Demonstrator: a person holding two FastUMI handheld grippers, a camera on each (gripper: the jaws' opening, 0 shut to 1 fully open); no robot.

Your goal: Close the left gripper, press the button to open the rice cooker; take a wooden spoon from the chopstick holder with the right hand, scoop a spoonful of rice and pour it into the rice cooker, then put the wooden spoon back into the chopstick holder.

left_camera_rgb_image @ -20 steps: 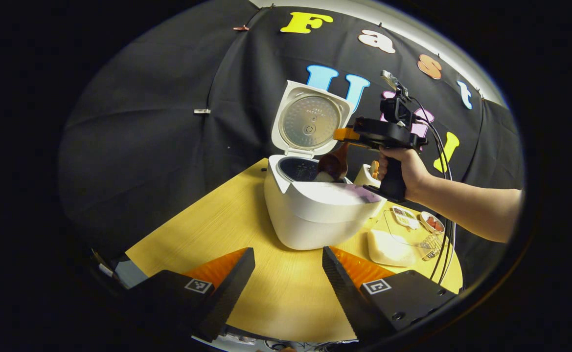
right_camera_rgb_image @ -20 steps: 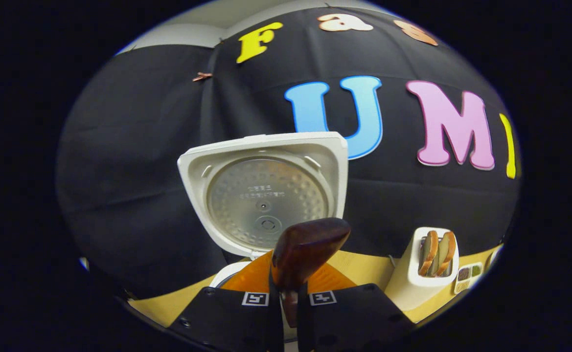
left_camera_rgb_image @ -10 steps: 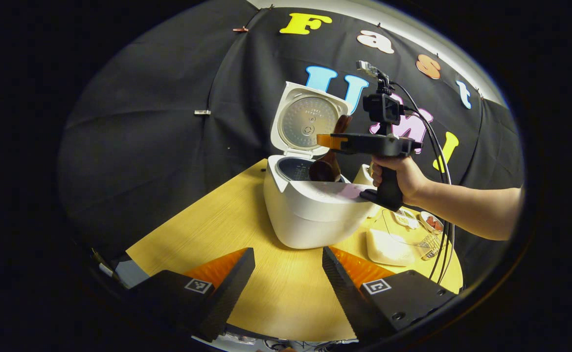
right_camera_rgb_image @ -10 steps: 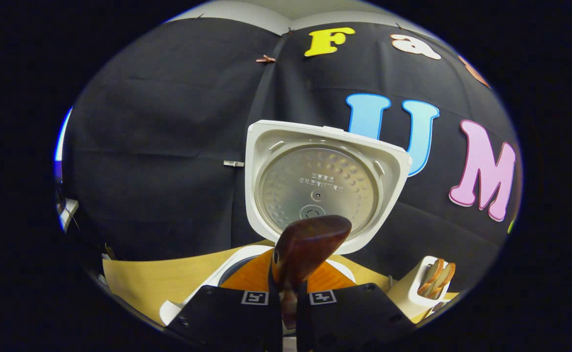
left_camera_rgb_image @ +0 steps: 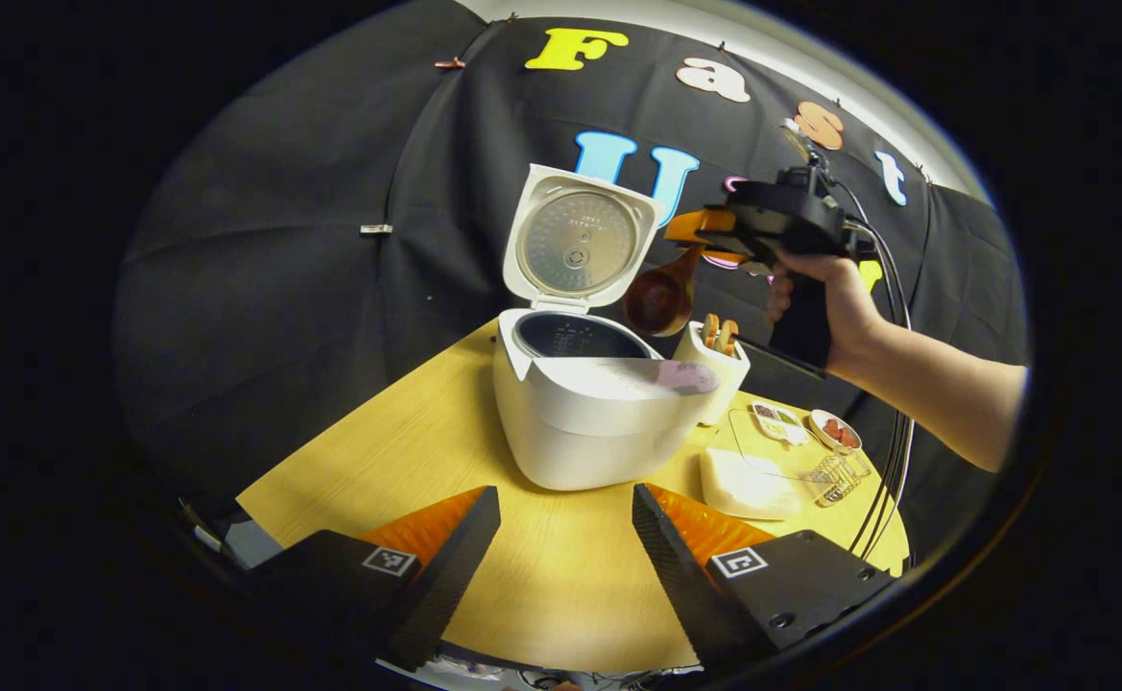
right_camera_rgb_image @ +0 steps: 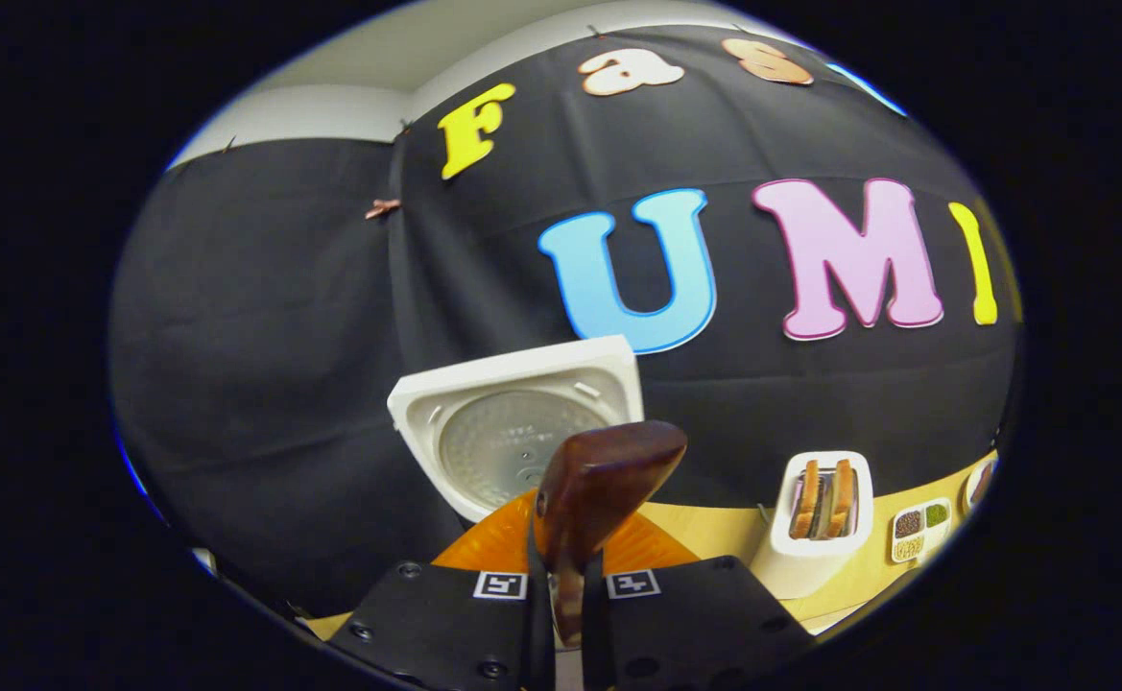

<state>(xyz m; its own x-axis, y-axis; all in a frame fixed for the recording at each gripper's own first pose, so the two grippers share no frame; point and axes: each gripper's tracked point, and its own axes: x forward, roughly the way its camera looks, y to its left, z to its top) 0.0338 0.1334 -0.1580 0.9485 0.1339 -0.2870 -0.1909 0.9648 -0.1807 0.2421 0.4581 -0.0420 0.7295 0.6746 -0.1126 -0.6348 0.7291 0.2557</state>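
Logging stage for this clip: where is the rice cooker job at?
Done: rice cooker lid stands open. In hand: right gripper is shut on the wooden spoon, raised between cooker and chopstick holder; its bowl looks empty. Left: putting the spoon in the holder. Left gripper is open, idle.

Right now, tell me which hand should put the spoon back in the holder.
Right. Its tool is shut on the spoon, held in the air just above and beside the holder. The left tool is open, low, on the near side of the cooker.
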